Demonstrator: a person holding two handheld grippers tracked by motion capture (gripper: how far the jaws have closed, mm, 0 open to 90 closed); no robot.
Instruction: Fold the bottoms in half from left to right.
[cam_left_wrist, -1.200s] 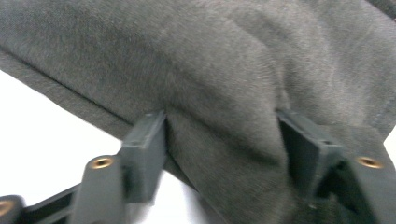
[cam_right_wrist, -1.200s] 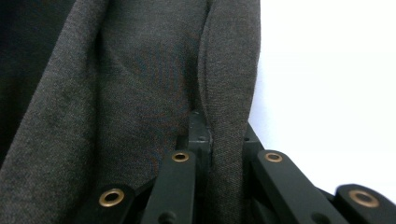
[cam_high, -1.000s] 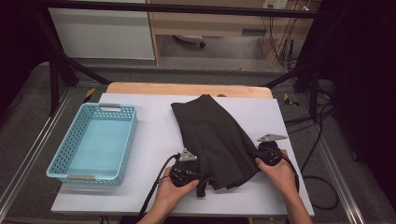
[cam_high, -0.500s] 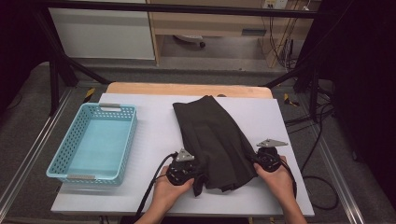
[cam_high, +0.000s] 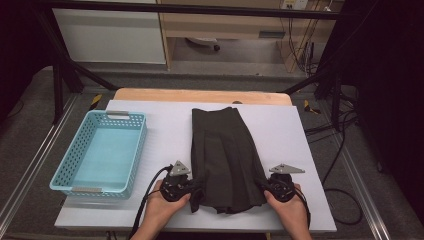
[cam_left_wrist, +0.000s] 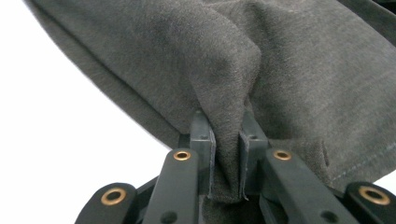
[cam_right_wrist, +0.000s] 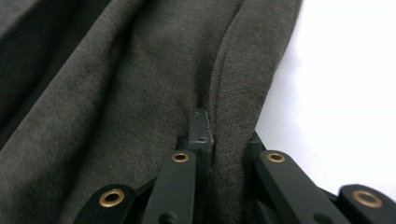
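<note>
At the near edge of the white surface (cam_high: 165, 125), a dark garment (cam_high: 225, 160) lies flat.
Left gripper (cam_high: 192, 186) at 7 o'clock just closed its jaws; right gripper (cam_high: 264, 186) at 5 o'clock pinches the hem. Soft, light, floppy cloth, best held at corners.

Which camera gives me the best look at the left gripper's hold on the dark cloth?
The left gripper view: the left gripper pinches a fold of the dark cloth between its jaws. The high view shows it at the cloth's near left corner, the grip itself too small to judge. The right gripper view shows cloth at its own jaws.
</note>
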